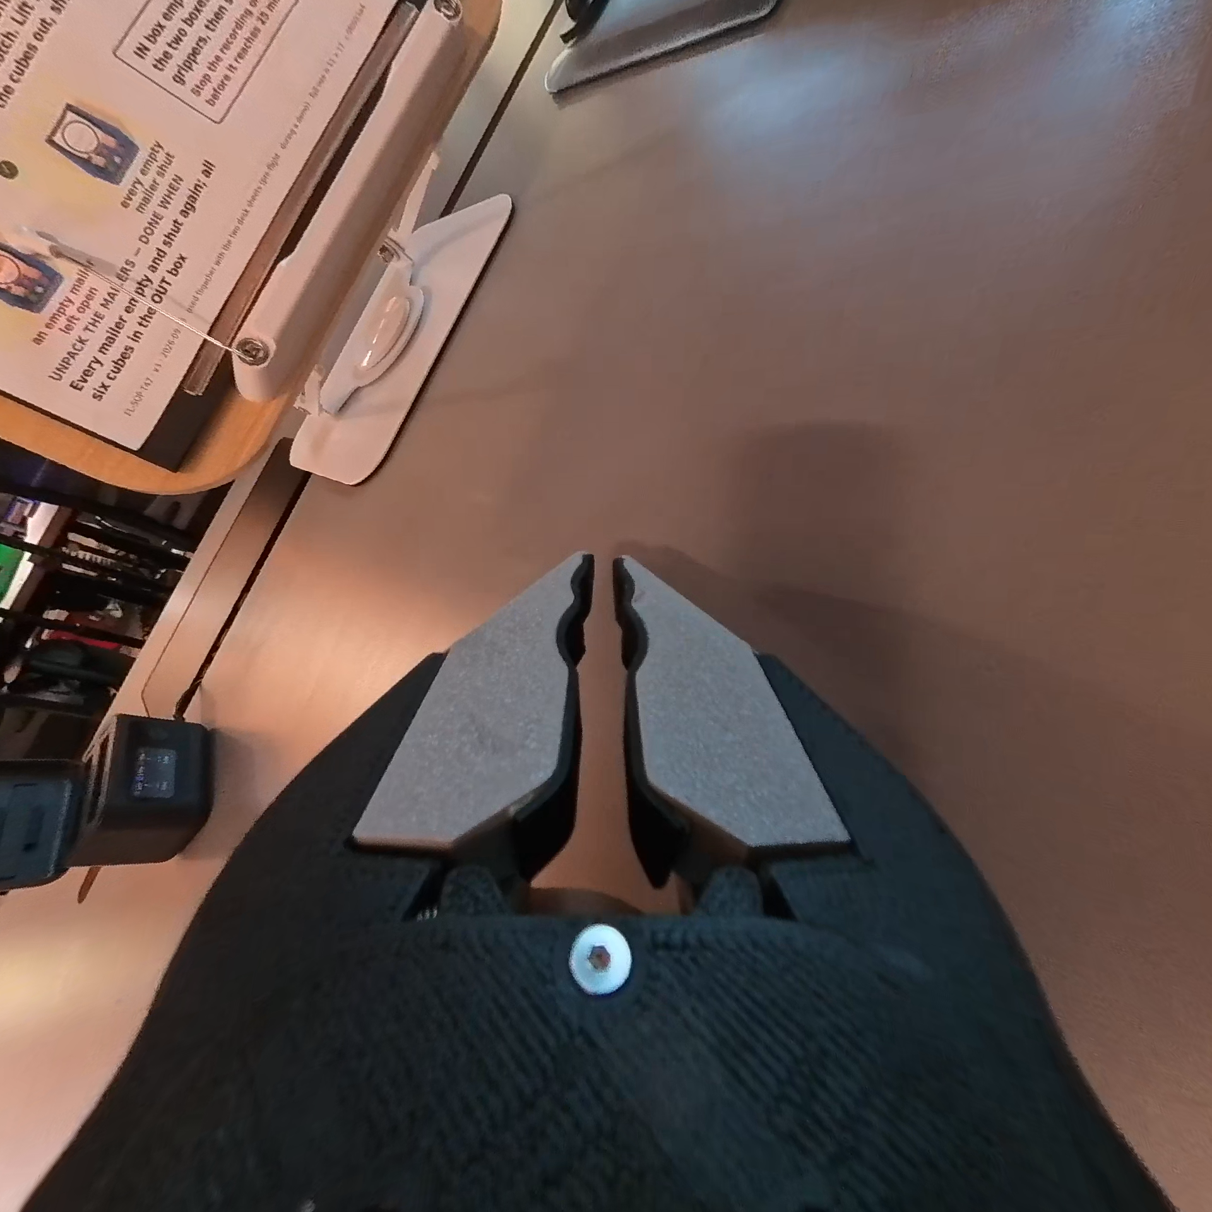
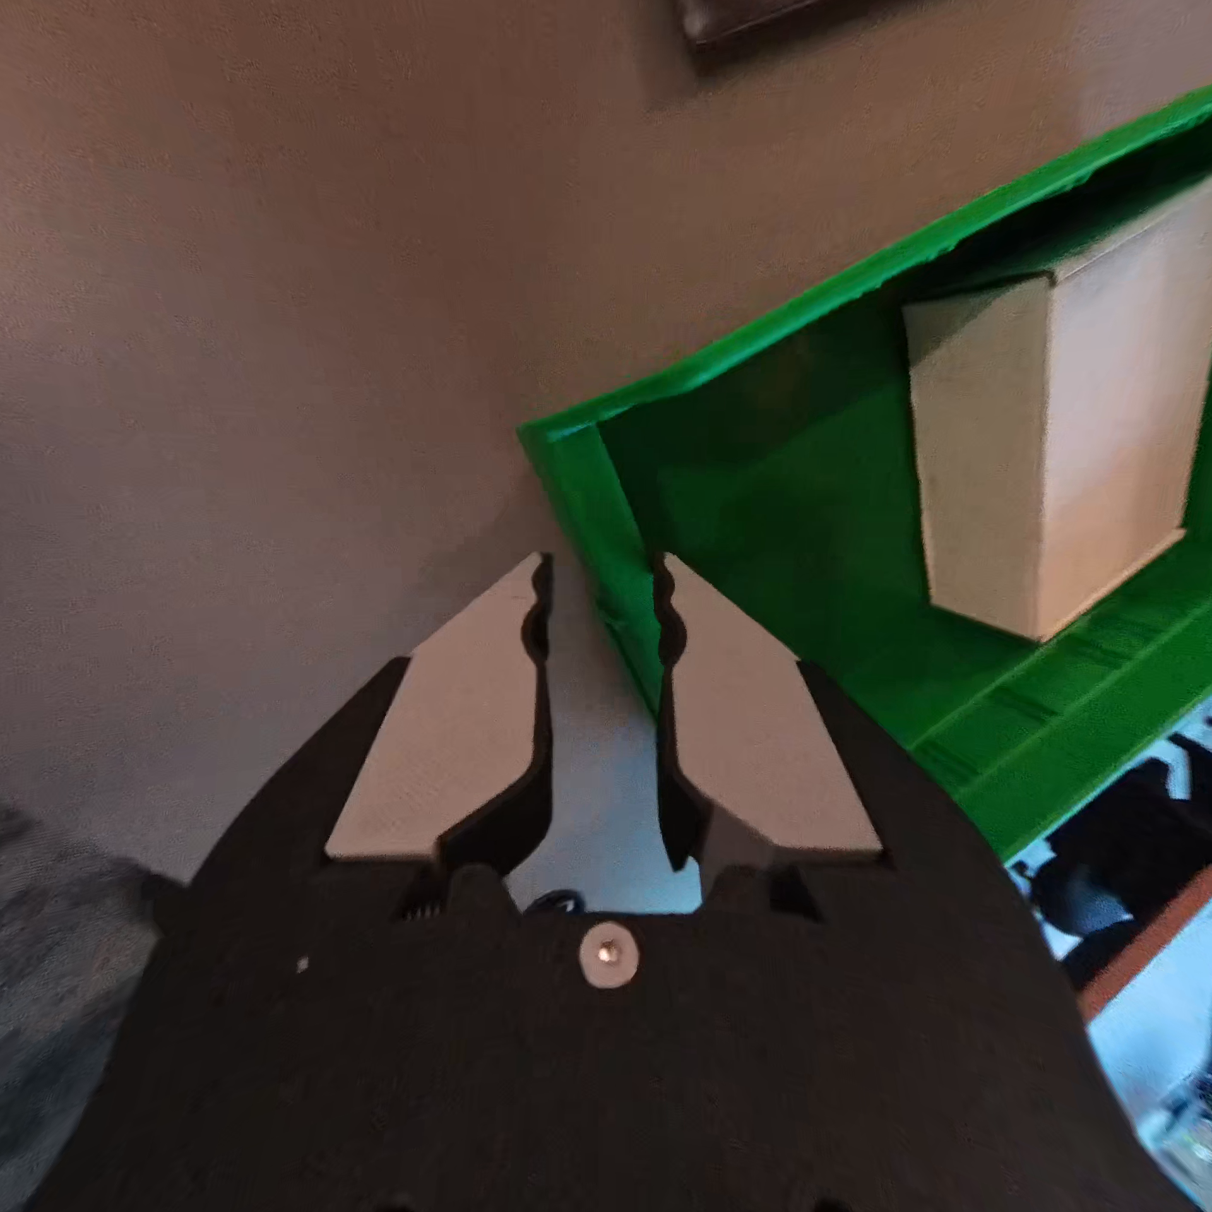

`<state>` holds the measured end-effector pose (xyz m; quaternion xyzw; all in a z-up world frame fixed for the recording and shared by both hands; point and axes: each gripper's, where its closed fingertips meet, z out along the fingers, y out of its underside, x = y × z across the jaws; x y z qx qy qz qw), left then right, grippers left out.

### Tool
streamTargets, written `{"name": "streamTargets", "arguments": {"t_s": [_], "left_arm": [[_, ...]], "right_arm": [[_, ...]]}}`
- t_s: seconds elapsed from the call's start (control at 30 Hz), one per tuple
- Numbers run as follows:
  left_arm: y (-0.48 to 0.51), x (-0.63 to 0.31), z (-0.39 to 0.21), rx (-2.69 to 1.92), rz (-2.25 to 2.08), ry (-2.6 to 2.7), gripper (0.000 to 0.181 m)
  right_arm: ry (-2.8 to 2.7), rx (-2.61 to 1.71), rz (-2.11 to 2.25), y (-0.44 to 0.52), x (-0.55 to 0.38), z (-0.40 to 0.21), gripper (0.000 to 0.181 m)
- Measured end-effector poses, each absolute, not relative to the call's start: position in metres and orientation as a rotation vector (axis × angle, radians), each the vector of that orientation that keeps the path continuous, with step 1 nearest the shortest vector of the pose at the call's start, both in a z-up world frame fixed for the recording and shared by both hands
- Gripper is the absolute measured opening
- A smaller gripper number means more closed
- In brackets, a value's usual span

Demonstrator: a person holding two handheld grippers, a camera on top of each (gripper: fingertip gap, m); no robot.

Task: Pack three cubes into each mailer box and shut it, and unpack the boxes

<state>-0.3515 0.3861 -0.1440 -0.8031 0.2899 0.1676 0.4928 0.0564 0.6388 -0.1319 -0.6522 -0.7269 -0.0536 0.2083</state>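
Nearest my lens on the right is my right gripper [image 2: 603, 557], jaws parted by a modest gap and holding nothing. The near corner wall of the green bin [image 2: 590, 498] shows in that gap at the tips; whether my fingers straddle it or only hang in front of it I cannot tell. Beyond the corner, inside the bin and off to the right of my jaws, a pale mailer box [image 2: 1049, 459] sits on the green floor, closed as far as I can see, with one vertical edge turned toward me. Its long side runs away up and to the right, along the bin's far wall. That is the relation I judge the next move depends on: the box lies right of and past my right fingertips, so I would have to swing over the wall and inward to reach it.

My left gripper [image 1: 603, 557] is nearly closed, only a thin slit between the tips, and empty, hovering over the bare brown table [image 1: 852, 328]. No box or cube shows ahead of it. Farther off to its left lies a small black device [image 1: 147, 787], then a white stand [image 1: 406, 328] carrying a printed instruction sheet [image 1: 131, 197]. So the right gripper is clearly the nearer one to the mailer.
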Motion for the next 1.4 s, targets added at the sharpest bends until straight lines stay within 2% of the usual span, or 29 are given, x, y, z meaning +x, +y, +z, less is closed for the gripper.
{"name": "streamTargets", "arguments": {"t_s": [0.03, 0.13, 0.2, 0.37, 0.43, 0.53, 0.6, 0.83, 0.93, 1.2, 1.3, 1.4], "left_arm": [[0.386, -0.351, -0.144, -1.947, 0.402, 0.703, 0.004], [0.386, -0.349, -0.144, -1.946, 0.399, 0.709, 0.004], [0.386, -0.349, -0.144, -1.945, 0.406, 0.712, 0.004], [0.386, -0.351, -0.144, -1.958, 0.394, 0.691, 0.006], [0.387, -0.352, -0.144, -1.964, 0.389, 0.678, 0.006], [0.387, -0.354, -0.144, -1.973, 0.384, 0.664, 0.006], [0.388, -0.355, -0.144, -1.974, 0.388, 0.655, 0.006], [0.388, -0.358, -0.140, -1.964, 0.398, 0.623, 0.006], [0.388, -0.359, -0.140, -1.968, 0.385, 0.608, 0.006], [0.389, -0.360, -0.142, -1.989, 0.365, 0.610, 0.006], [0.389, -0.359, -0.142, -1.989, 0.365, 0.611, 0.006], [0.389, -0.359, -0.143, -1.998, 0.356, 0.608, 0.006]], "right_arm": [[-2.017, -1.842, -0.124, 0.634, 0.060, -0.132, 0.033], [-1.993, -1.869, -0.119, 0.627, 0.067, -0.130, 0.024], [-1.993, -1.887, -0.145, 0.624, 0.075, -0.130, 0.025], [-1.864, -1.935, 0.040, 0.607, 0.066, -0.101, 0.042], [-1.748, -1.841, 0.203, 0.593, 0.036, -0.068, 0.032], [-1.576, -1.594, 0.372, 0.565, -0.024, -0.017, 0.000], [-1.477, -1.528, 0.384, 0.555, -0.059, -0.008, 0.000], [-1.617, -1.721, 0.042, 0.579, -0.136, -0.137, 0.000], [-1.608, -1.765, -0.050, 0.605, -0.154, -0.166, 0.000], [-1.419, -1.727, -0.264, 0.683, -0.169, -0.169, 0.000], [-1.330, -1.780, -0.147, 0.682, -0.175, -0.165, 0.000], [-1.256, -1.728, 0.070, 0.657, -0.195, -0.136, 0.000]]}}
